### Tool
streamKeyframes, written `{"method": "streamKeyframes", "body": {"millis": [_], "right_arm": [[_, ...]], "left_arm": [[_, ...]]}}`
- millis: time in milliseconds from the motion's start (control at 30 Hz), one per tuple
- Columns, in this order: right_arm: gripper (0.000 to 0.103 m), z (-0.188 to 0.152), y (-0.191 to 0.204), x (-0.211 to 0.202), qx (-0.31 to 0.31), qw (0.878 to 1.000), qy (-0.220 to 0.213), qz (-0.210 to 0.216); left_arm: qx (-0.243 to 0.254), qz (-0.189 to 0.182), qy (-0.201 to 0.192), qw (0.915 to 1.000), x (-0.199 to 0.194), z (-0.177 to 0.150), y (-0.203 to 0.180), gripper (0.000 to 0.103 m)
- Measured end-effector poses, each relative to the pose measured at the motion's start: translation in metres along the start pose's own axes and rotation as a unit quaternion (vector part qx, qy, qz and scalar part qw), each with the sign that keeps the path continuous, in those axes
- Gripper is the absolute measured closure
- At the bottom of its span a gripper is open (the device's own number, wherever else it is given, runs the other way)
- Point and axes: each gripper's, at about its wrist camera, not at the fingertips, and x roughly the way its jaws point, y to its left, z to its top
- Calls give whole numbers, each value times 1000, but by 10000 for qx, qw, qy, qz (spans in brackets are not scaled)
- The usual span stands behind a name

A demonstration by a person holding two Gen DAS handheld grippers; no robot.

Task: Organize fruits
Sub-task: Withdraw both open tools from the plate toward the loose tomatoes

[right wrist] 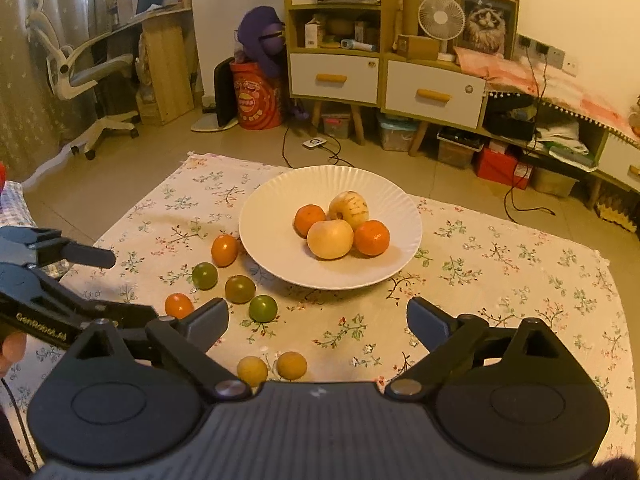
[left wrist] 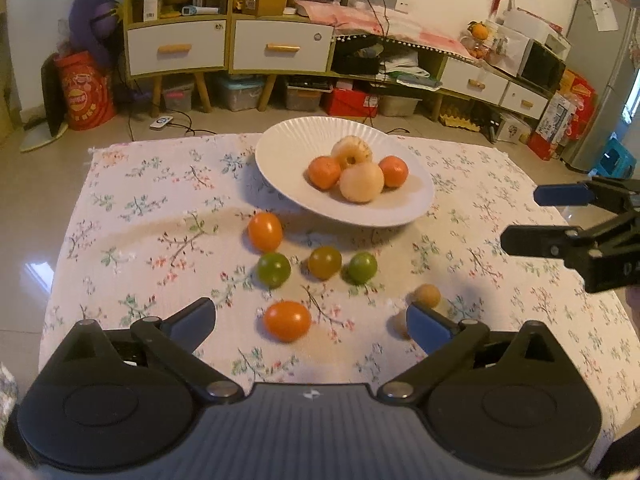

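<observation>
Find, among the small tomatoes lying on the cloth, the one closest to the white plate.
It is the orange tomato just left of the white plate, almost at its rim. The other orange one and the three greenish ones lie farther off.

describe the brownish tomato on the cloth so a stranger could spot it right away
Start at the white ribbed plate on the floral tablecloth. Just in front of its near rim, three small round tomatoes lie in a short row. The brownish olive tomato is the middle one, between the two bright green tomatoes, and it is darker and duller than either.
</observation>
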Motion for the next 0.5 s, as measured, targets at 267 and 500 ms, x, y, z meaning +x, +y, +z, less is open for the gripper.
{"method": "streamKeyframes", "body": {"millis": [267, 500], "right_arm": [[6, -15, 9, -5, -125, 9999, 13, -28], [5, -37, 24, -8, -459, 9988, 168, 91]], "left_arm": [[284, -61, -19, 9996, -11, -19, -8, 14], [481, -179, -32, 9987, -17, -32, -13, 14]]}}
